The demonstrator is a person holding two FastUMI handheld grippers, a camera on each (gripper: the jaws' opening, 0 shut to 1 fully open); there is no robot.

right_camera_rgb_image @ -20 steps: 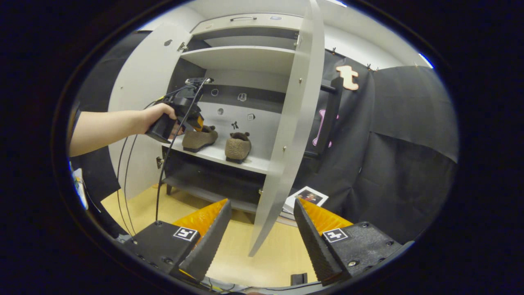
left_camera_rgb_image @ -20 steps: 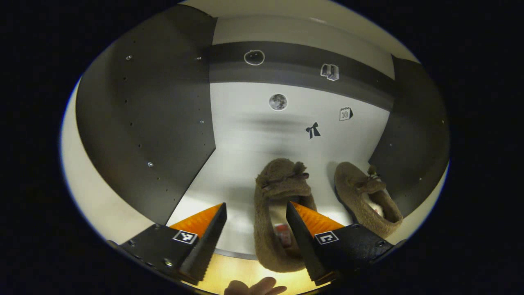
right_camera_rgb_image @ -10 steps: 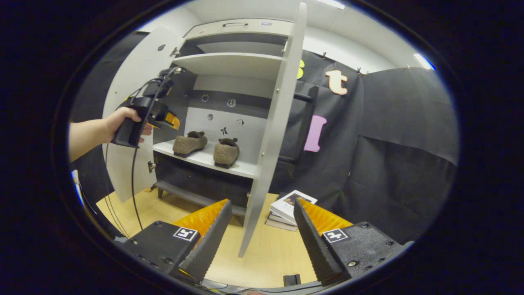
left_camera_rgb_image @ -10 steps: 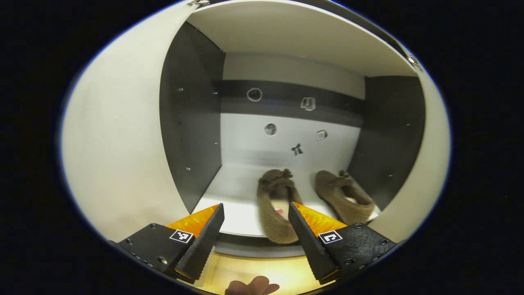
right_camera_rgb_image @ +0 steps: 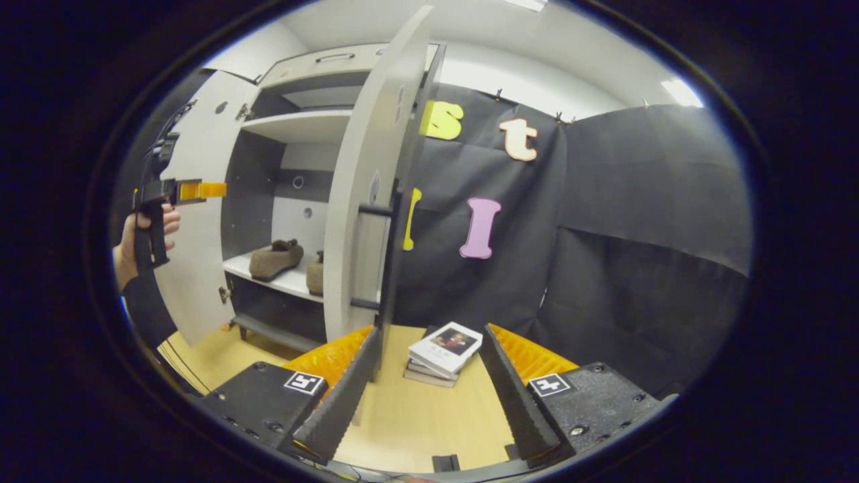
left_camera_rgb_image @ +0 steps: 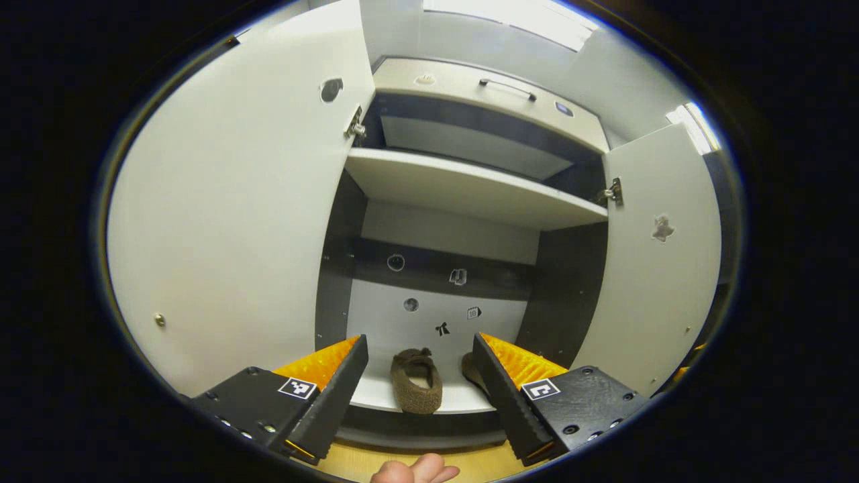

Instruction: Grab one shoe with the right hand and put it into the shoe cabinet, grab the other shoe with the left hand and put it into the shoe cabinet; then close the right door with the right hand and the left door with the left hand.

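Both grippers are empty with fingers spread: right gripper sits just in front of the right door's edge, left gripper faces the cabinet. Both shoes are already on the shelf. Doors are next. They look like light, stiff panels, so I'd push flat near the free edge, not the hinge. Left door is wide open.
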